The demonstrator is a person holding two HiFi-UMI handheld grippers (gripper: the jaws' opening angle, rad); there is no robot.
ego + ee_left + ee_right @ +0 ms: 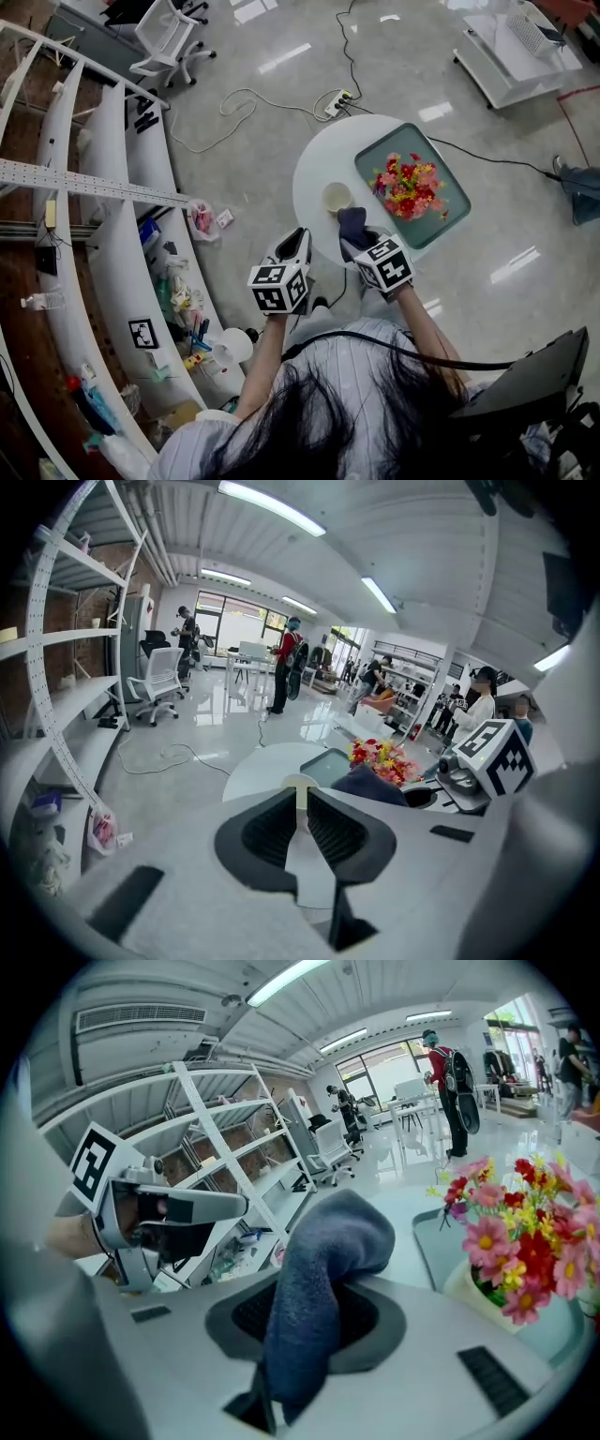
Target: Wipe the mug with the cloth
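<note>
The left gripper point(302, 797) has its jaws pressed almost together on nothing, near the cream mug point(337, 198) standing on the round white worktop point(314, 173). Further right, the right gripper point(361, 246) pinches the dark blue cloth point(314, 1279) just beside the mug.

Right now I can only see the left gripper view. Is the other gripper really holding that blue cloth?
Observer: Yes. The right gripper view shows the right gripper shut on the cloth, which is bunched up between its jaws.
Operator: Where exactly is the mug?
Observer: The head view shows the mug standing upright on the round table, next to the tray.
Operator: Is my gripper touching it?
Observer: No. From above, the left gripper is shut on nothing, near the table's edge and apart from the mug.
</note>
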